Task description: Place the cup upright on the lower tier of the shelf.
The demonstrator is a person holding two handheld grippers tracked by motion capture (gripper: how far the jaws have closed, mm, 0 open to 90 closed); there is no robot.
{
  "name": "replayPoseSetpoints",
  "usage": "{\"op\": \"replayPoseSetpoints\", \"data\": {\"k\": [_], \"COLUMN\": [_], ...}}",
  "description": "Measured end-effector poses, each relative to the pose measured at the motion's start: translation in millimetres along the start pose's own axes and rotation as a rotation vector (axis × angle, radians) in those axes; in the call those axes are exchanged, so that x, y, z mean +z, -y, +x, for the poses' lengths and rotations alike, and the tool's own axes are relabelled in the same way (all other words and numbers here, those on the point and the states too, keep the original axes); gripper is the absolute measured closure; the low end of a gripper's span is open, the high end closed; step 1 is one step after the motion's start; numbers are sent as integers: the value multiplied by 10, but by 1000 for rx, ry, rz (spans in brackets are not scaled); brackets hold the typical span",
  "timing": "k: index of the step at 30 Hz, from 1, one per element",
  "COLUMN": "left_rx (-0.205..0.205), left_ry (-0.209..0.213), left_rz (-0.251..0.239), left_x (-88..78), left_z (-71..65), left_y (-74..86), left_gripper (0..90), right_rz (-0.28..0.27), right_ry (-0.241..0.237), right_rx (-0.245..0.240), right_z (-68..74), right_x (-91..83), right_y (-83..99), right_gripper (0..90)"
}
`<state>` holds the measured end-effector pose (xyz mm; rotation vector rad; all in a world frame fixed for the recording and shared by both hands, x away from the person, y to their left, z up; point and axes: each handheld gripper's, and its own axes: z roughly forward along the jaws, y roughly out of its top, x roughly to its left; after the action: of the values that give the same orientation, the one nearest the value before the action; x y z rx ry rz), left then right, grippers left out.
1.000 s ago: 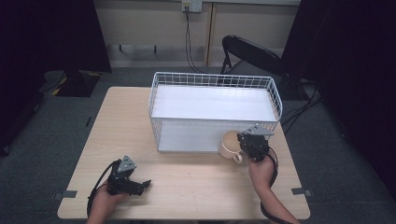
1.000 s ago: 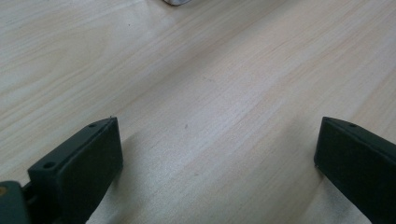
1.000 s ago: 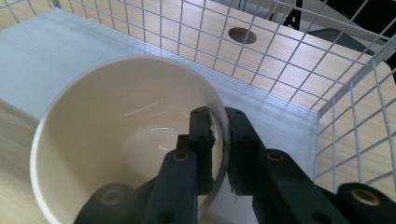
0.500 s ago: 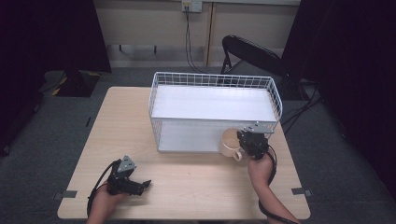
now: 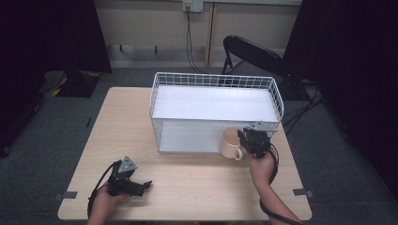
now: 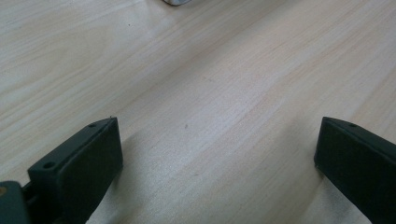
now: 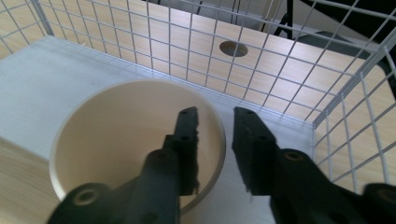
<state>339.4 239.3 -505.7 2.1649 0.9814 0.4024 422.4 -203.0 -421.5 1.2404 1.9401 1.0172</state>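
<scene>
Right gripper (image 7: 215, 140): jaws are straddling the rim of the cream mug (image 7: 135, 140), one jaw inside the bowl, the other outside against the wall, closed onto the rim as far as the right gripper view shows; a thin sliver of wall is sitting between them. In the high view the mug (image 5: 230, 142) is being held just at the near right corner of the white wire basket (image 5: 157, 89), rim roughly level with the basket's front edge, handle pointing toward the person; whether its base is touching the table (image 5: 197, 183) cannot be told. Judgement on handling: the mug is looking like glazed ceramic, so rigid, moderately heavy for a rim pinch, smooth and likely slippery, and chippable against the wire. A one-wall pinch is letting it swing about the jaws; a deeper bite on the wall, or the handle, would be steadier. The basket floor, a white liner, is lying bare beyond the mug, with wire walls rising right behind it. Left gripper (image 6: 217, 158): jaws are standing wide apart over bare wood, holding nothing, resting low at the near left of the table, well apart from mug and basket (image 5: 129, 180).
</scene>
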Motion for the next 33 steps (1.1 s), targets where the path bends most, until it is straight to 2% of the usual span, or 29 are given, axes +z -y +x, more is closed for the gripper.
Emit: {"op": "replayPoseSetpoints", "data": {"k": [4,7,11,15,17,21,28,33], "left_rx": [0,0,0,0,0,0,0,0], "left_ry": [0,0,0,0,0,0,0,0], "left_rz": [0,0,0,0,0,0,0,0], "left_x": [0,0,0,0,0,0,0,0], "left_z": [0,0,0,0,0,0,0,0], "left_y": [0,0,0,0,0,0,0,0], "left_gripper": [5,5,5,5,5,5,5,5], "right_rz": [-2,8,18,12,25,16,24,34], "right_ry": [-15,-47,-92,-130,-155,-161,-184,-196], "right_rx": [14,26,68,87,89,80,96,87], "right_z": [-10,-8,-31,-39,-26,-1,-8,0], "right_x": [-10,-26,-68,-142,-158,-194,-246,-248], "right_y": [12,11,-8,-14,-5,31,98,147], "right_gripper": [574,466,319,249,222,162,145,144]}}
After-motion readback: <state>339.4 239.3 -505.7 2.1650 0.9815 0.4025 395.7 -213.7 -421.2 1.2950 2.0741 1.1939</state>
